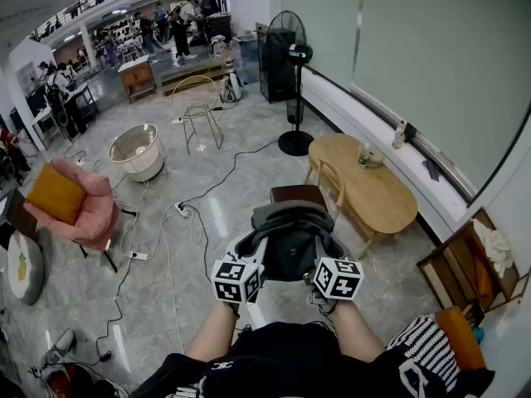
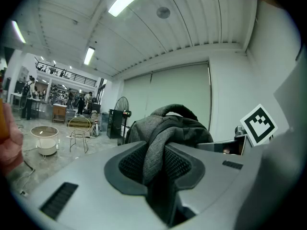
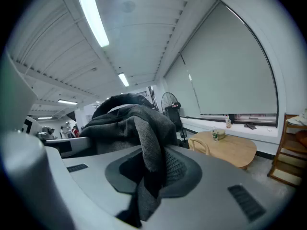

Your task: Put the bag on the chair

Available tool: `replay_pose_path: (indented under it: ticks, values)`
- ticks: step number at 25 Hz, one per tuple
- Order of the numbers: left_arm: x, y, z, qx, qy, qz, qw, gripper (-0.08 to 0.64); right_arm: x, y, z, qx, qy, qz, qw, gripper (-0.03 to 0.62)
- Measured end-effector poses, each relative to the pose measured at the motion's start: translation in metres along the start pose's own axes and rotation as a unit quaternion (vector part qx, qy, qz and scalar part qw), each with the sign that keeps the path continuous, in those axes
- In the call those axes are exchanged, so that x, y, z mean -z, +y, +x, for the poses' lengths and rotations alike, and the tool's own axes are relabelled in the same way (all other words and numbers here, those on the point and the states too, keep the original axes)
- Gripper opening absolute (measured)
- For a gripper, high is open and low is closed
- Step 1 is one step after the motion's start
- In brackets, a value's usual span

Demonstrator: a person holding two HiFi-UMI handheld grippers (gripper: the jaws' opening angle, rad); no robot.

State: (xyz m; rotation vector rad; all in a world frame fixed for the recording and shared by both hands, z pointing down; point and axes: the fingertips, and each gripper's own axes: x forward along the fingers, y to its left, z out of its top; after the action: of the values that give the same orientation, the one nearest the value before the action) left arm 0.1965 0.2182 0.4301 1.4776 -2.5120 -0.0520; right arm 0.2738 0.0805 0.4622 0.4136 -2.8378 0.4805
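Item 1, grey bag (image 1: 292, 237): we hold it w/ both grippers, just in front of the dark chair (image 1: 297, 193), covering part of its seat in head view. Contact w/ seat: can't tell.
L gripper (image 2: 160, 163): fingers closed on a fold of bag fabric.
R gripper (image 3: 154, 169): same, fingers pinch bag cloth.
Oval wood bench (image 1: 390, 201) at chair's right. Floor fan (image 1: 292, 89) farther back.

grey bag (image 1: 290, 239) (soft, bunched) hangs off the floor near the brown chair (image 1: 297, 194).
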Motion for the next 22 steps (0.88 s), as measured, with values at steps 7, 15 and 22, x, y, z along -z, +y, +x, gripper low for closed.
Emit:
replay_pose_path:
  ticks: [7, 15, 22]
  values:
    - [0.005, -0.002, -0.012, 0.006, 0.010, -0.002, 0.9999, 0.103, 0.008, 0.006, -0.011, 0.009, 0.001, 0.002, 1.000, 0.078]
    - [0.008, -0.006, -0.013, 0.013, 0.015, -0.009, 0.9998, 0.103, 0.008, 0.003, -0.017, 0.012, -0.001, -0.002, 1.000, 0.084]
    - [0.002, 0.014, -0.018, 0.023, 0.009, -0.012, 0.9996, 0.103, 0.006, 0.022, -0.009, 0.017, -0.003, -0.001, 1.000, 0.084]
